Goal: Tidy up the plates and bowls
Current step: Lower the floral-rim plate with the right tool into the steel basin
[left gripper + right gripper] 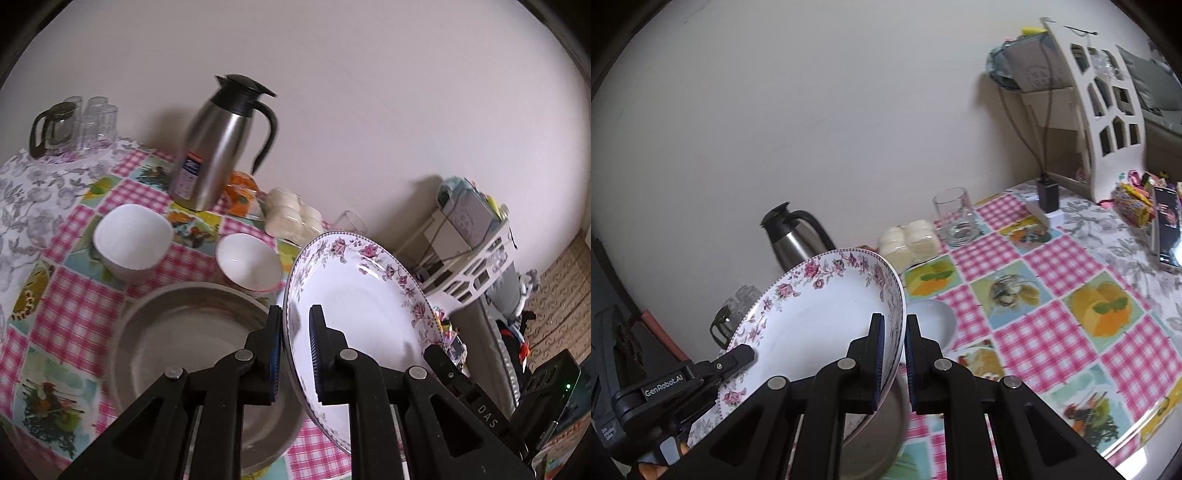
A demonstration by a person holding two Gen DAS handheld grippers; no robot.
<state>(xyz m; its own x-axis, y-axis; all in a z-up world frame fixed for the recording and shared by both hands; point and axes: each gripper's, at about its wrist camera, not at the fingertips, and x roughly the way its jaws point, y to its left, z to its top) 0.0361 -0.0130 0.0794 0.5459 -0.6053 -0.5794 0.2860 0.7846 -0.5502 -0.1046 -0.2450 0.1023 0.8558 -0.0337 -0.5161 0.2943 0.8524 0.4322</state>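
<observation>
Together, the left gripper (297, 332) and right gripper (894, 345) each clamp opposite rims of a floral plate (354, 295), tilted above a steel basin (192, 332).

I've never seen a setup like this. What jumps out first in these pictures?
A flowered plate held up off the table, its rim pinched on opposite sides by the left tongs and the right tongs. Below it sits a wide metal basin on the pink checked tablecloth, with a steel jug near the wall.
</observation>
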